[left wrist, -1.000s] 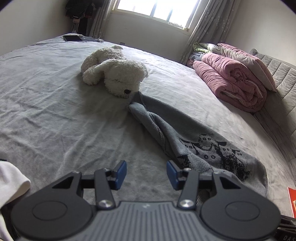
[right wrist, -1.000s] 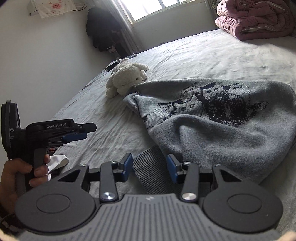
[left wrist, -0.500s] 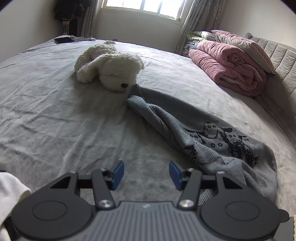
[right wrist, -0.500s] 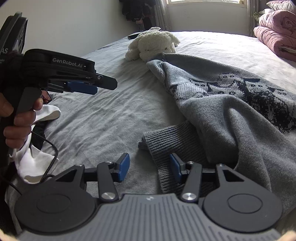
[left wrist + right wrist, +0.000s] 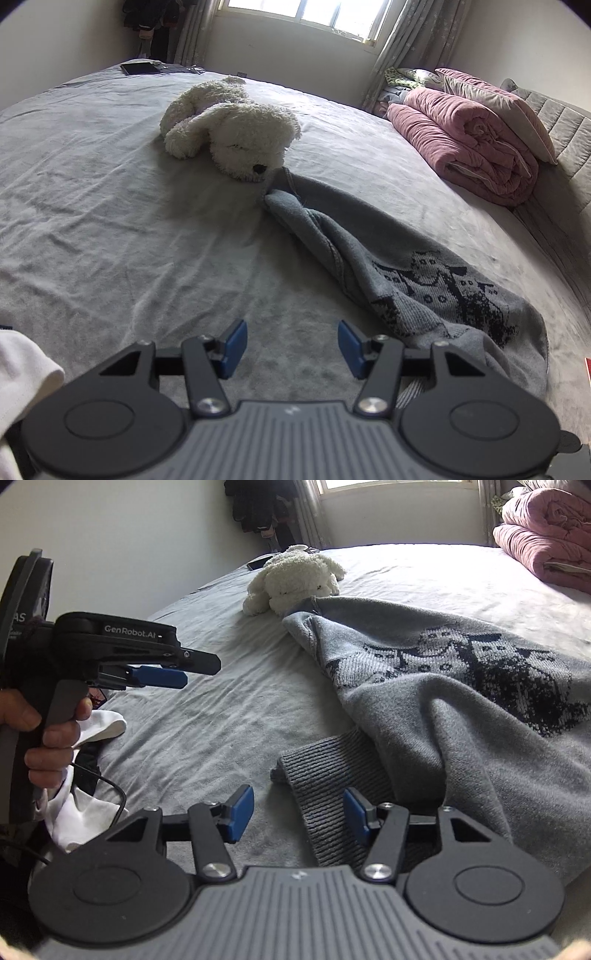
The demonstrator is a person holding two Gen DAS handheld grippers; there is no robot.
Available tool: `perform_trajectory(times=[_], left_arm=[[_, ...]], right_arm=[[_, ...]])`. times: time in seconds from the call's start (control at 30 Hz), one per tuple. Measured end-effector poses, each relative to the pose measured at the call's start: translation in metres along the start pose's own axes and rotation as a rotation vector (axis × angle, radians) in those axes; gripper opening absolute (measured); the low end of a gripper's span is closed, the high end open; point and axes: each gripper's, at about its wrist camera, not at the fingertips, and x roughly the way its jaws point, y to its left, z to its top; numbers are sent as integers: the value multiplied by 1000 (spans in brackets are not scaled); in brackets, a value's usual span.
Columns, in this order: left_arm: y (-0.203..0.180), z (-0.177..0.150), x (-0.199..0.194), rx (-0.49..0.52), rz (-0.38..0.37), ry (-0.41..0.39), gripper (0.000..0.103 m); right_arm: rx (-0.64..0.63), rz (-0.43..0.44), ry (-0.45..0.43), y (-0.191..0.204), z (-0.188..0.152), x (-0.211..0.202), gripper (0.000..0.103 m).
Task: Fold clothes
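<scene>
Both claws, the left claw (image 5: 288, 345) and right claw (image 5: 298, 814), have been brought lower, wide open and empty, toward the crumpled grey sweater (image 5: 461, 701) lying unfolded on the bed (image 5: 110, 221), its ribbed cuff (image 5: 325, 779) likely targeted.

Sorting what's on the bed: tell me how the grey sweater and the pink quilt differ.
The grey sweater lies crumpled and loose mid-bed, one end touching the plush dog; the pink quilt sits folded thick by the headboard. The sweater carries a dark knitted pattern; the quilt is plain. Both rest on the grey bedsheet.
</scene>
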Motion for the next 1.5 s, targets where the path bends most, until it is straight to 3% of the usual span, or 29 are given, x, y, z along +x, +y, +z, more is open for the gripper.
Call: perform_trajectory(times=[0.17,0.3,0.33,0.4,0.43,0.47,0.7,0.93,1.2,1.4,1.5], left_arm=[[0,0,6,-11,4,15,56],[4,-2,18,-54,-21,77,56],[4,-3,20,-57,-21,81,56],[2,-4,23,-54,-18,84,56],[1,-6,23,-47,-15,82,56],[-1,-7,23,-41,-12,81,56],[-12,-14,22,-14,-85,104,54],[-28,-24,23,26,-143,120,53],[-42,-29,29,31,-153,130,53],[-44,-30,35,44,-139,137,54],[-44,-31,37,43,-130,144,54]], right_arm=[[-123,-106,-11,12,-3,11,58],[-199,-191,-22,18,-7,19,52],[-230,-214,-26,21,-8,21,48],[-264,-276,-35,23,-9,22,26],[-243,-283,-35,19,-7,19,10],[-219,-288,-33,15,-4,16,9],[18,-189,-141,-16,21,-44,8],[52,-247,-263,-31,24,-95,8],[111,-329,-251,-61,19,-107,8],[198,-413,-38,-90,-6,-69,8],[178,-415,-27,-91,-15,-63,8]])
